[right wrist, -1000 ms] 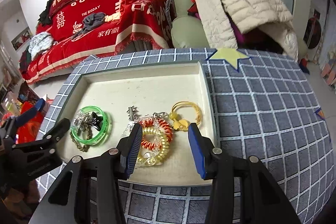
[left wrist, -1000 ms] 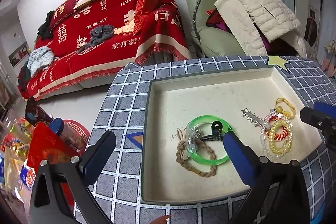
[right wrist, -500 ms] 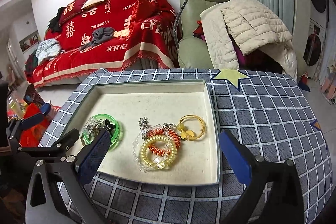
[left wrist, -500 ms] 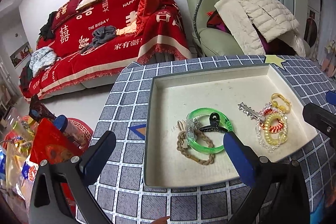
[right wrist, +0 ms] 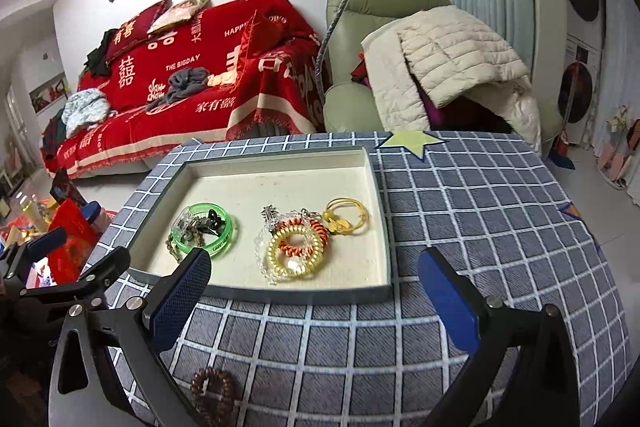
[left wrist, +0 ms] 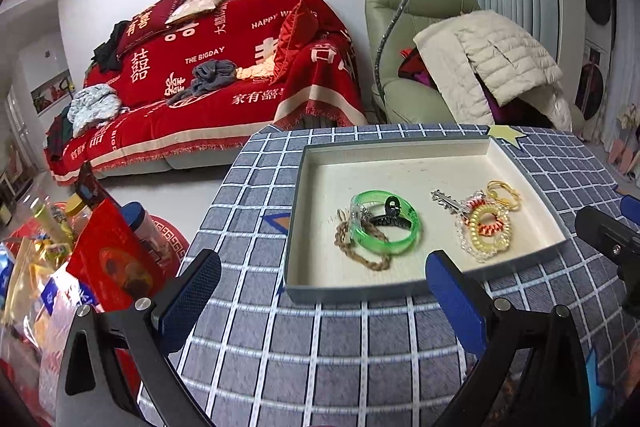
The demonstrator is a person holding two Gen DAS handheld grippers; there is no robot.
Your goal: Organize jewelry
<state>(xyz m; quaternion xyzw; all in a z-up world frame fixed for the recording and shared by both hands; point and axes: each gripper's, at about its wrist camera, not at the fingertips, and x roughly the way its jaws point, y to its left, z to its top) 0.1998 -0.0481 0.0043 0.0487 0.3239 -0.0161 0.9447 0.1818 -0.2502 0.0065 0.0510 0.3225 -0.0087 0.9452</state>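
A shallow cream tray (left wrist: 400, 293) (right wrist: 304, 294) sits on the checked table. In its left part lie a green bangle (left wrist: 386, 227) (right wrist: 206, 229), a black claw clip (left wrist: 394, 217) and a brown braided cord (left wrist: 360, 251). Its right part holds yellow and orange coil ties (left wrist: 486, 227) (right wrist: 296, 247), a clear bead string, a silver pin (left wrist: 446, 201) and gold rings (left wrist: 504, 193) (right wrist: 346, 221). A brown bead bracelet (right wrist: 212, 393) lies on the cloth near me. My left gripper (left wrist: 322, 301) and right gripper (right wrist: 314, 297) both stand open and empty, in front of the tray's near rim.
Red snack bags and jars (left wrist: 80, 259) stand off the table's left edge. A red-covered sofa (left wrist: 208, 87) and a green armchair with a cream jacket (left wrist: 480, 67) stand behind. The left gripper's arm (right wrist: 52, 275) shows at the left of the right wrist view.
Both grippers have drawn back and up from inside the tray to in front of its near rim. The right gripper's jaws have spread from around the coil ties to fully wide.
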